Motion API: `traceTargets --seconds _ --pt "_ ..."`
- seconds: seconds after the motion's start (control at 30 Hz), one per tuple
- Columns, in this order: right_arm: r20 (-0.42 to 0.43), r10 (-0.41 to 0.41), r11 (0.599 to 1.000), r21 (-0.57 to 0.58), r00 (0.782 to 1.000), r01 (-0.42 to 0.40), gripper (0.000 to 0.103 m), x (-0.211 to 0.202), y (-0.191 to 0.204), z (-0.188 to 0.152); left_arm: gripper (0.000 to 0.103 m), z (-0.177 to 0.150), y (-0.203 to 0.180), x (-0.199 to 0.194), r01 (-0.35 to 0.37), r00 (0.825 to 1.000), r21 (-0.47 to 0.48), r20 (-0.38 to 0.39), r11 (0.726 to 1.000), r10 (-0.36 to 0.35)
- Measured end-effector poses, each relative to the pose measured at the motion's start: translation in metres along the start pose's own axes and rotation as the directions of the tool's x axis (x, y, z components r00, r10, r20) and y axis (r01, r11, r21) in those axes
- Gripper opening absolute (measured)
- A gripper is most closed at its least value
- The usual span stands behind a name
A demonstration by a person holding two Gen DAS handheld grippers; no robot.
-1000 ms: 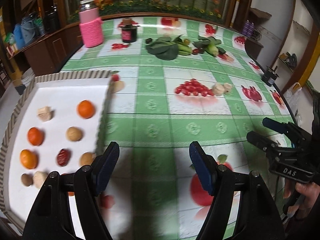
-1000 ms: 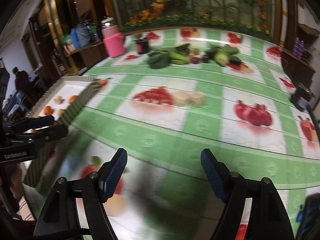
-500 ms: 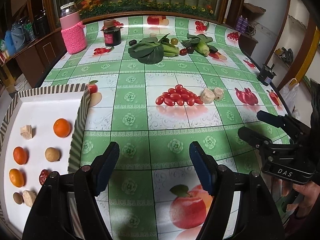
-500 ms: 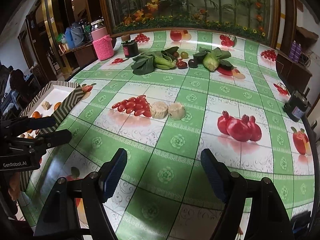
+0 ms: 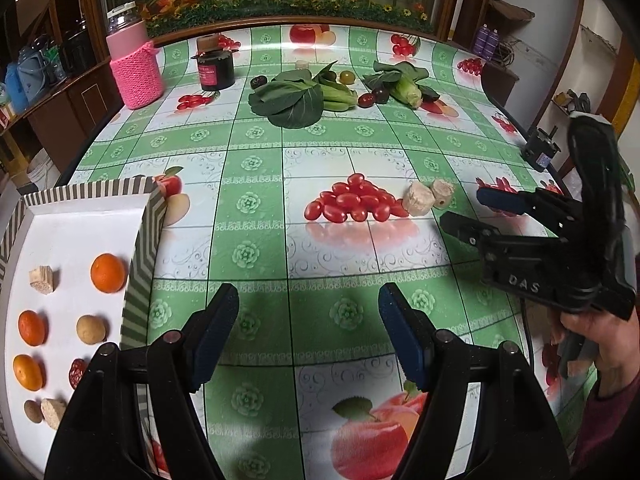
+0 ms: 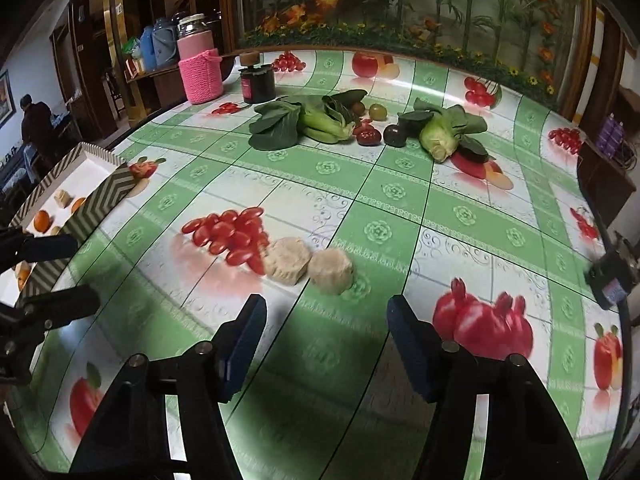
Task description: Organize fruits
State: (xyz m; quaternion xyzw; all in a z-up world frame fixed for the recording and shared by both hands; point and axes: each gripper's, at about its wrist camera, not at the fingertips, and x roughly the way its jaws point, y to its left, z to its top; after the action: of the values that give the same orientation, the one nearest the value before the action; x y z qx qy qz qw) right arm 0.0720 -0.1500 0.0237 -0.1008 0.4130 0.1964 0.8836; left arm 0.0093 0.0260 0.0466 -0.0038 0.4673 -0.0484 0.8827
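Note:
A pile of red cherry tomatoes (image 5: 352, 202) (image 6: 230, 234) lies mid-table with two beige chunks (image 5: 418, 199) (image 6: 330, 270) at its right. A striped-rim white tray (image 5: 144, 248) (image 6: 102, 196) at the left holds oranges (image 5: 107, 273), beige round fruits, a red date and beige chunks. My left gripper (image 5: 308, 330) is open and empty above the tablecloth, near the tray's right rim. My right gripper (image 6: 322, 338) is open and empty, just short of the two chunks; it also shows in the left wrist view (image 5: 466, 208).
Leafy greens (image 5: 292, 98), bok choy (image 6: 440, 138), dark plums and small fruits lie at the back. A pink-sleeved jar (image 5: 134, 68) and a dark jar (image 5: 216, 68) stand back left. A small black device (image 5: 540, 150) sits at the right edge.
Both grippers have moved forward over the table toward the tomatoes and chunks. The right gripper is closer to the two beige chunks. Both stay open.

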Motion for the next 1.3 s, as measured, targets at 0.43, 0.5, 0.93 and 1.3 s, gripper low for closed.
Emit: traceTargets --seconds 0.43,0.5,0.93,1.3 --pt "-0.022 0.001 1.0 -0.021 1.0 -0.002 0.028 0.019 -0.013 0.009 0.072 0.016 -0.022 0.016 0.034 0.999 0.046 -0.022 0.998 -0.033" --pt "-0.013 0.004 1.0 0.008 1.0 -0.004 0.028 0.015 -0.021 0.005 0.072 0.021 -0.032 0.019 0.053 0.998 0.066 -0.018 0.996 -0.052" --pt "0.012 0.012 0.994 0.11 1.0 -0.013 0.029 0.001 -0.054 -0.011 0.072 0.062 -0.068 0.072 0.146 0.988 0.106 -0.059 0.984 -0.14" --pt "0.006 0.024 0.994 0.11 1.0 -0.024 0.028 0.001 -0.051 -0.012 0.023 0.065 -0.073 0.087 0.119 0.991 0.136 -0.07 0.984 -0.111"
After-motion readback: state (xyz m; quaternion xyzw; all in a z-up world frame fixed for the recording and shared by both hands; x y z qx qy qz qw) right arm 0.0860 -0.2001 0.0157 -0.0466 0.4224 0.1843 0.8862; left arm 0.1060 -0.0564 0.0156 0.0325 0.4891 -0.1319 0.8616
